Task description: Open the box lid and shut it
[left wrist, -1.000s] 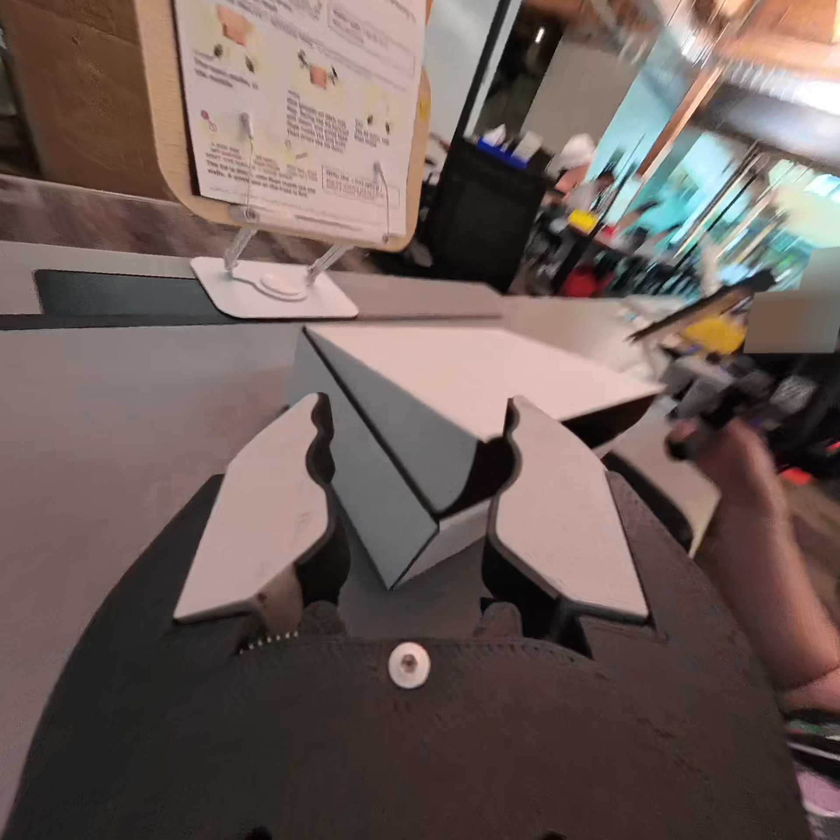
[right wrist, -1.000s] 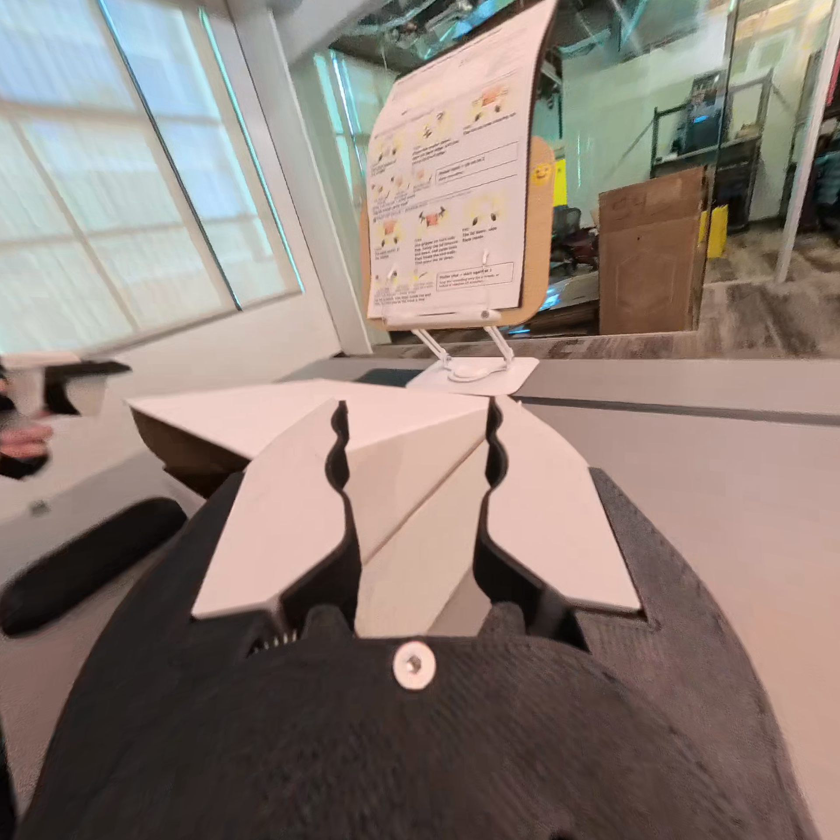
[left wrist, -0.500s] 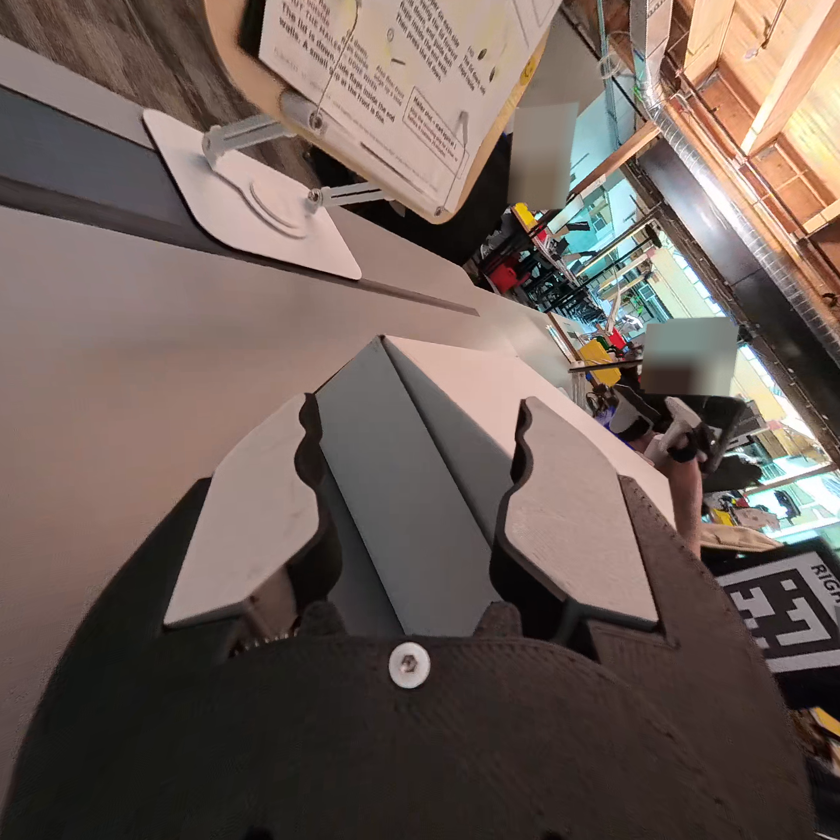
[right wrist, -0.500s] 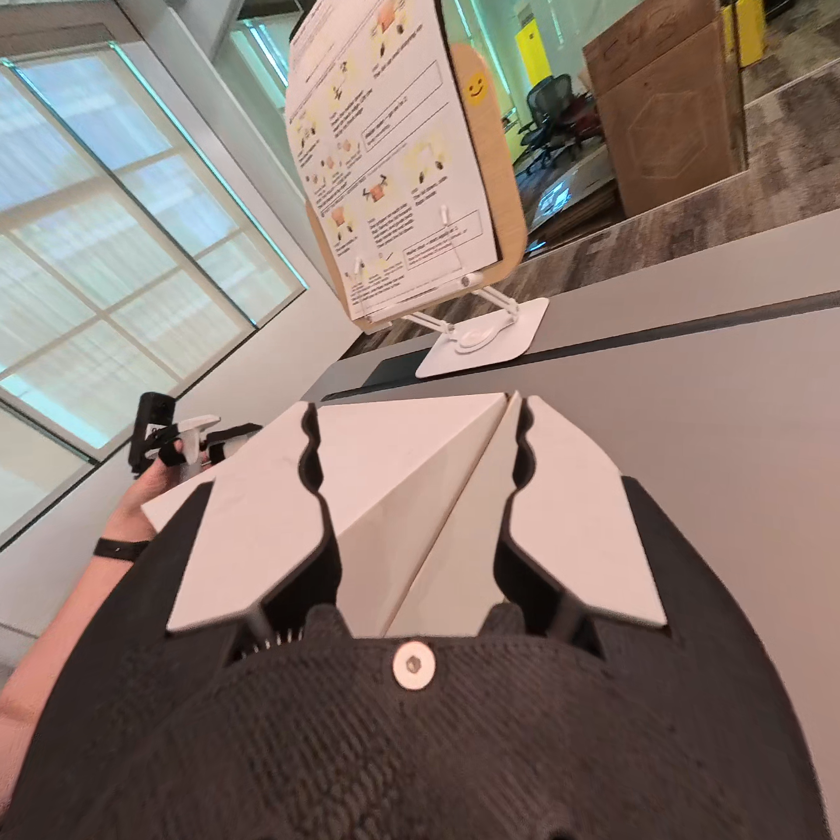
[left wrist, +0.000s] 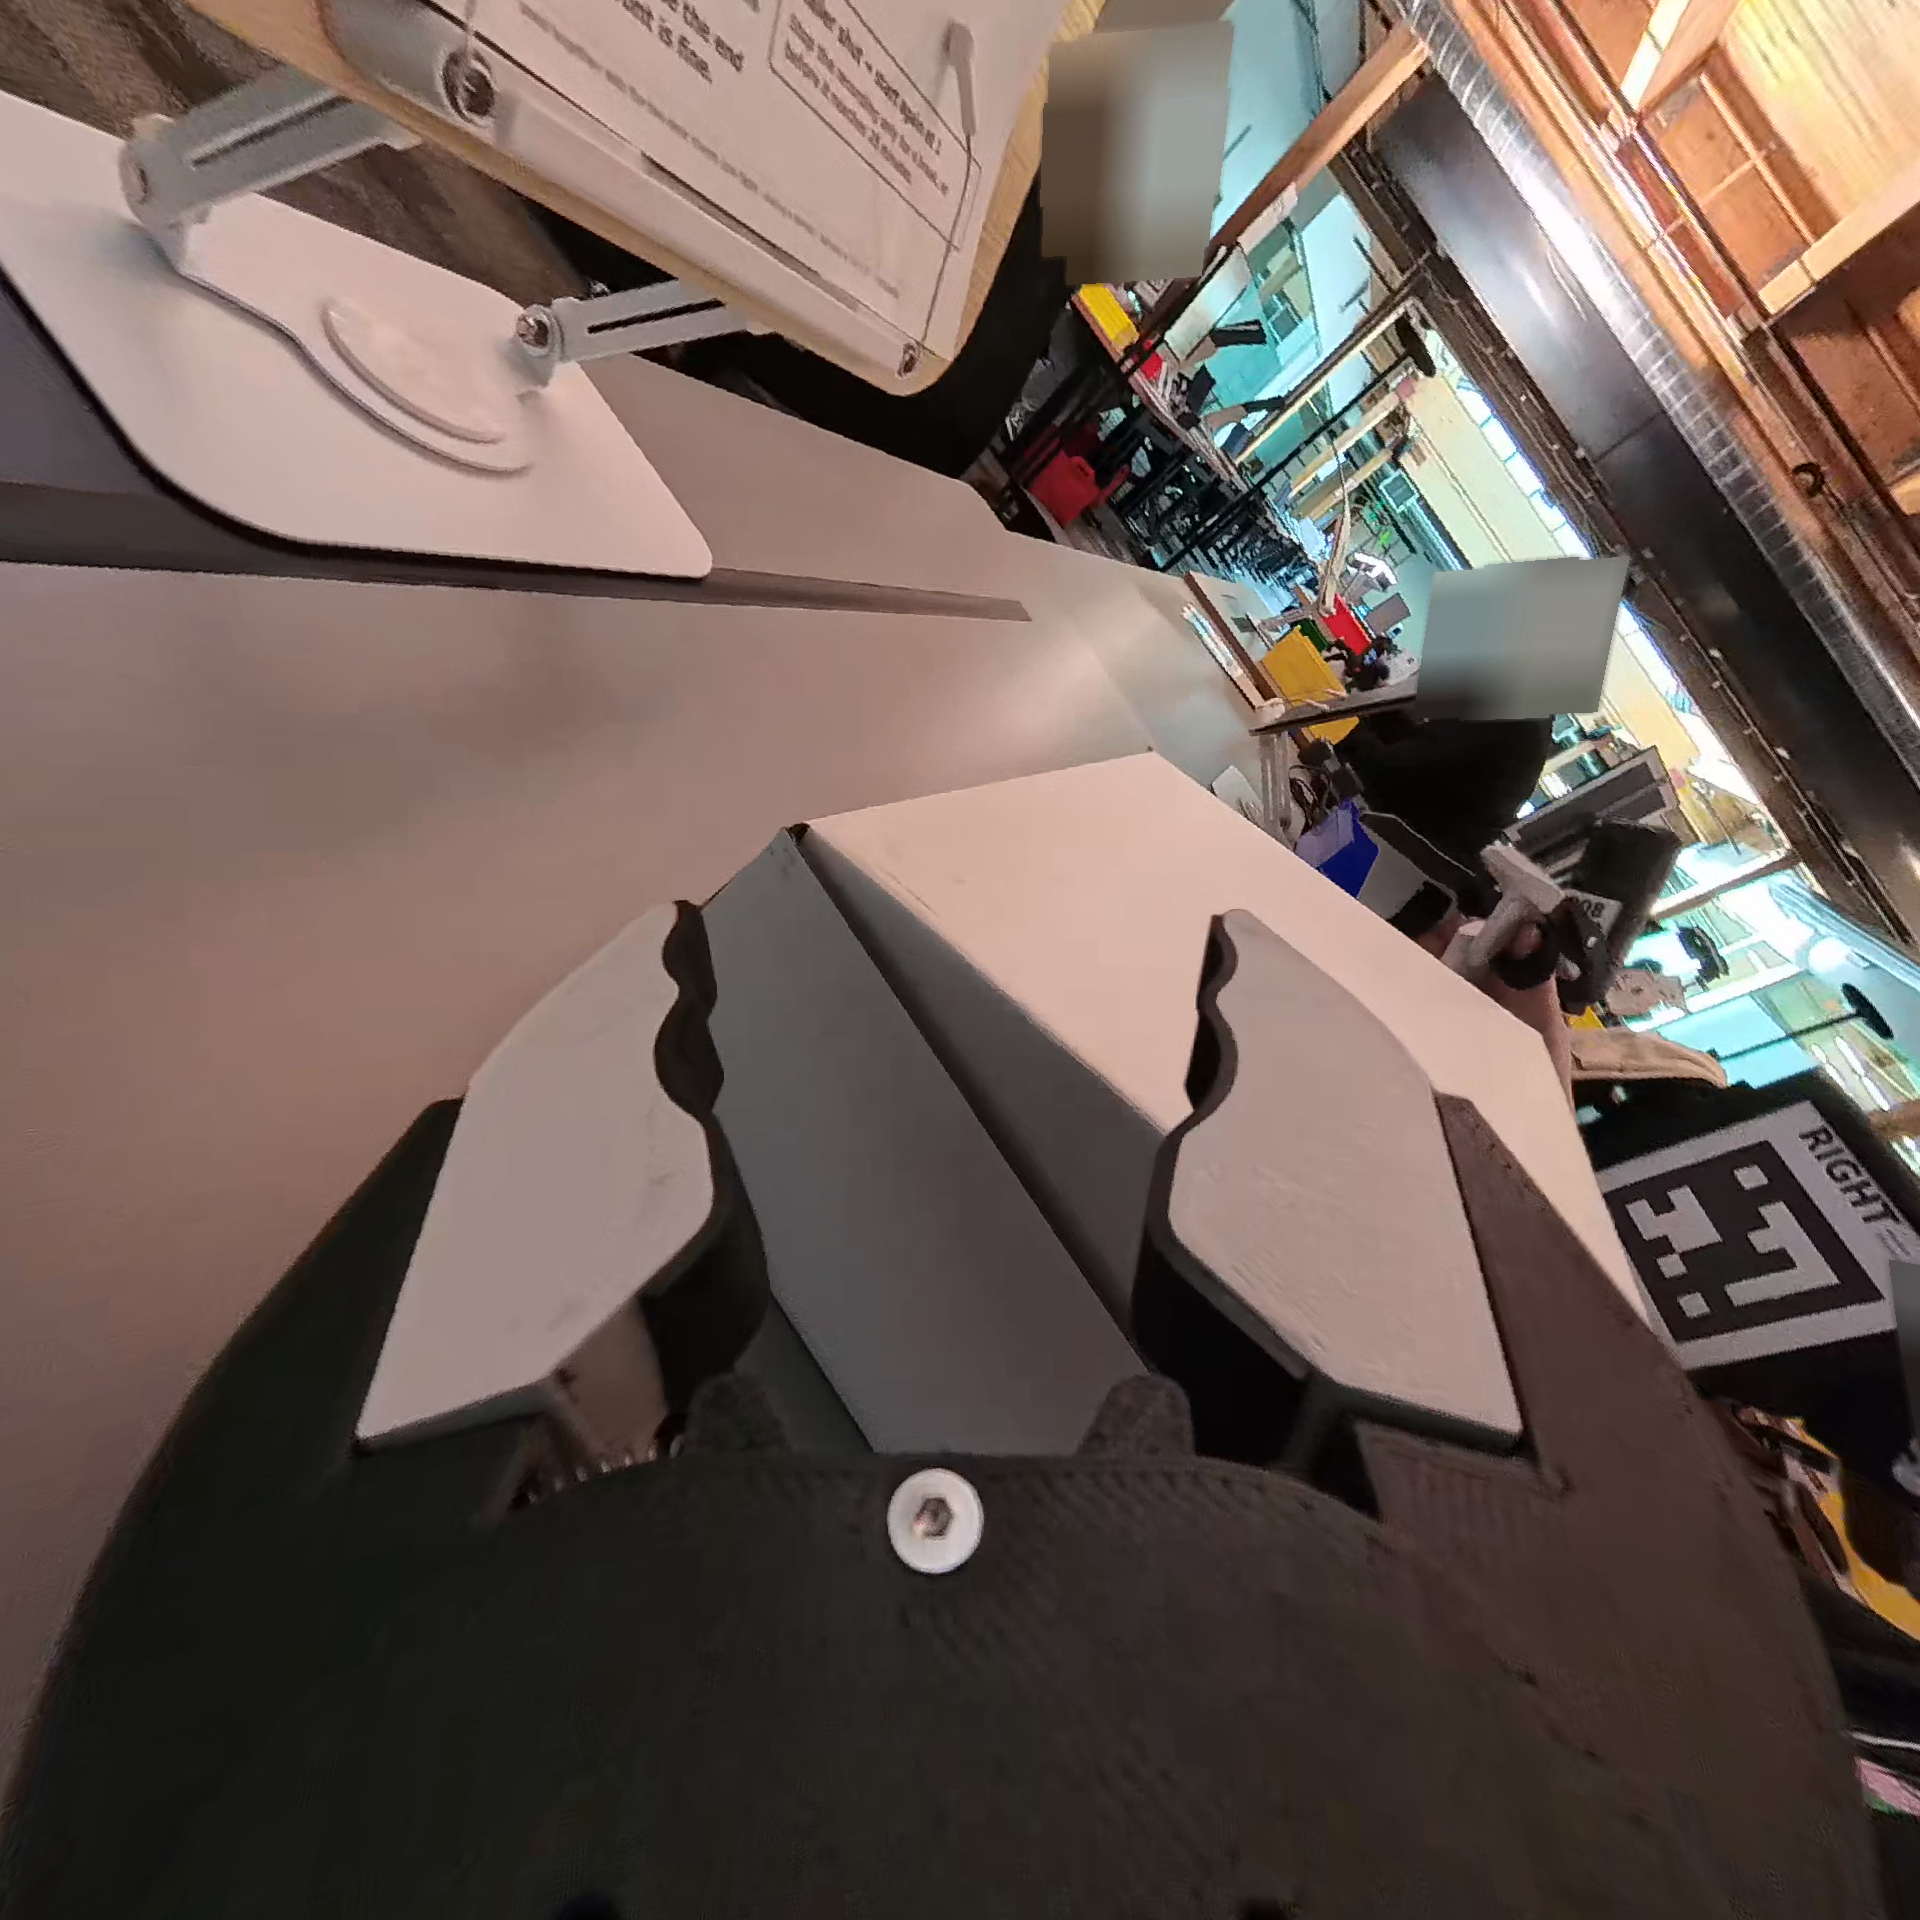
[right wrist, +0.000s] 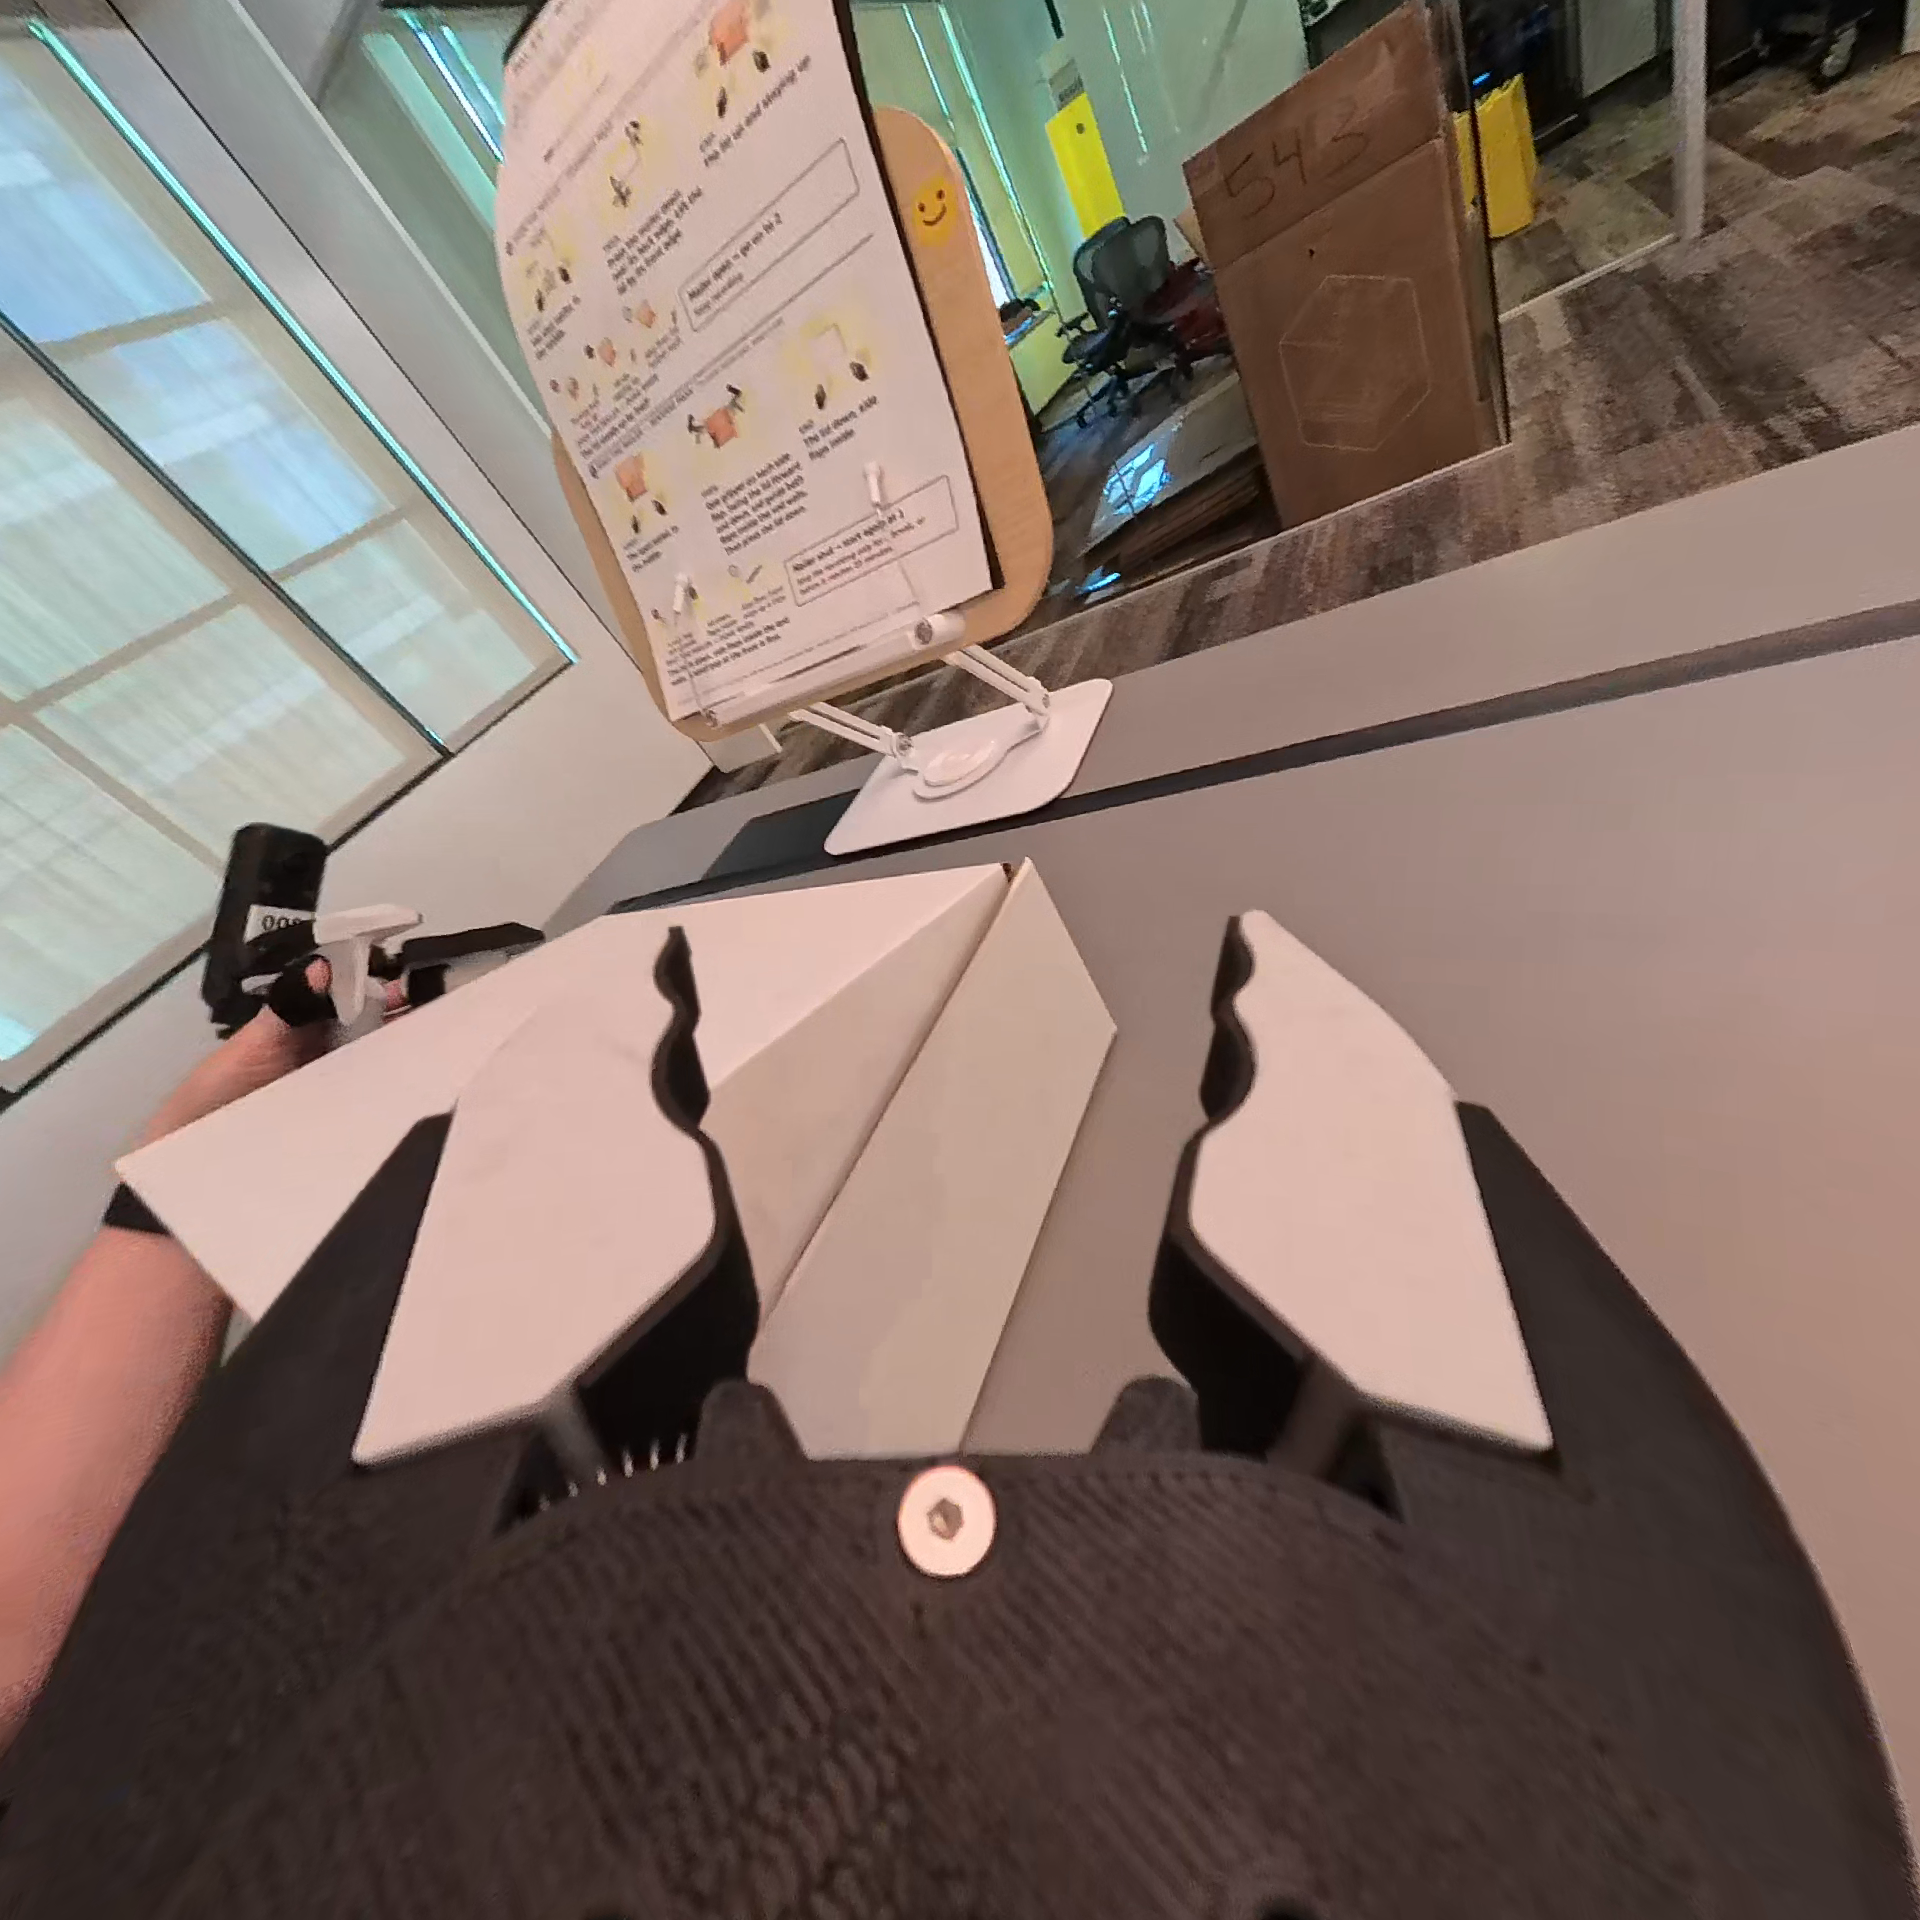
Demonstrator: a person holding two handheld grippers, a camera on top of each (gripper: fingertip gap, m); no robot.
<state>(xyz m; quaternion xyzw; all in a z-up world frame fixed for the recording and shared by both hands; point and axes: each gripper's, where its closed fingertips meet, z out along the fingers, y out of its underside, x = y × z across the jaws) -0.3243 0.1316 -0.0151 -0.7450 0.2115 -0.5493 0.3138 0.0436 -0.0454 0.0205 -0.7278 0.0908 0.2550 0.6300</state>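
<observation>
A white box (left wrist: pixel 1091 935) lies on the grey table (left wrist: pixel 312 779). Its lid is low over the body, hinged at the far end, and a narrow wedge shows along each side. My left gripper (left wrist: pixel 956 935) is open and straddles the box's shadowed left side wall, gripping nothing. My right gripper (right wrist: pixel 956 930) is open and straddles the right side of the box (right wrist: pixel 831 1039), with one finger (right wrist: pixel 582 1195) over the lid top. Each gripper also shows far off in the other's view: the right one (left wrist: pixel 1527 925) and the left one (right wrist: pixel 312 956), both in hands.
A white stand (right wrist: pixel 966 790) holding an instruction sheet on a wooden board sits on the table just behind the box; it also shows in the left wrist view (left wrist: pixel 416 395). A cardboard box (right wrist: pixel 1351 332) stands on the floor beyond. A dark groove runs across the table.
The lid has come down from a clearly raised angle to nearly flat. Both grippers have rolled, moved in along the box sides, and their fingers have spread wider.
</observation>
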